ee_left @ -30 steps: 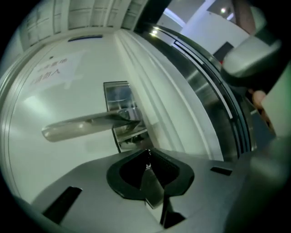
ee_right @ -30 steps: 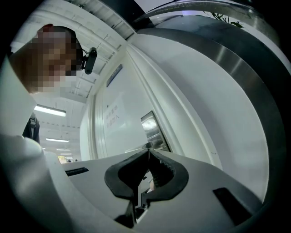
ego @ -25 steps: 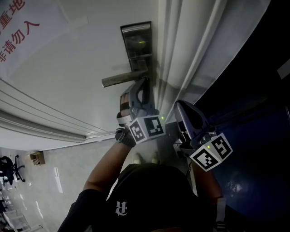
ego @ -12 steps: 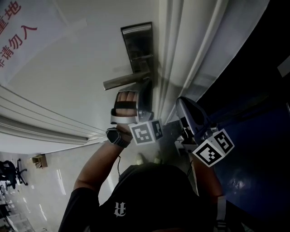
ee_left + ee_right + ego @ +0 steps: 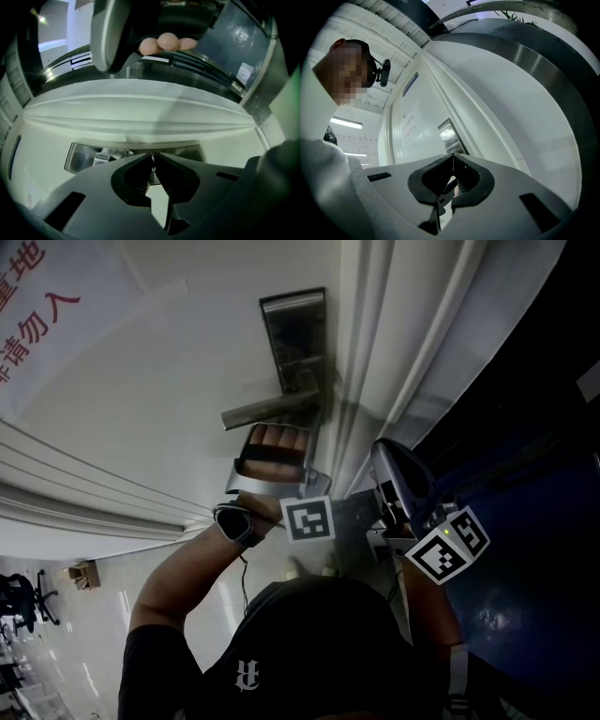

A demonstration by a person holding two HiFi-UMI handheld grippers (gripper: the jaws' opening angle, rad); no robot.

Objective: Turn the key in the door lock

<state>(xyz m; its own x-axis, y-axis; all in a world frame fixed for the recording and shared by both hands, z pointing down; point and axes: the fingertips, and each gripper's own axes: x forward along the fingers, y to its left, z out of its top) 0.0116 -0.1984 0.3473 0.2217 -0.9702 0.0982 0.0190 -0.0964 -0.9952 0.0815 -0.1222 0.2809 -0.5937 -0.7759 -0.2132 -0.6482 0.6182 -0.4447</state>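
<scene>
**Q:** What state is recorded for the left tongs [image 5: 152, 161]?

**A:** The jaws are drawn almost fully together. A thin metal sliver, read as the key [image 5: 152, 170], is pinched between the tips. Only its edge can be made out.

**Q:** Where is the key located?

**A:** It is located at the lock plate [image 5: 82, 157], a brushed-metal plate fixed to the white door [image 5: 169, 381] near its edge. In the head view the left tongs are seen close under the lever handle [image 5: 267, 411], with the tips at the plate. The grip is enclosed by the left hand [image 5: 272, 442], with the fingers curled towards the door.

**Q:** What state is recorded for the right tongs [image 5: 453, 158]?

**A:** The jaws are pressed together, tip to tip, and nothing is held between them. They are held clear of the door, to the right of the frame mouldings. They are pointed towards the lock plate but kept apart from it.

**Q:** What quantities are counted?

**A:** Two tongs are counted, each fitted with one marker cube: the left cube [image 5: 308, 519] and the right cube [image 5: 448, 545]. One key, one lock plate, one lever handle and one door are counted. One notice with red characters [image 5: 33, 310] is fixed to the door, well apart from the lock plate.
</scene>
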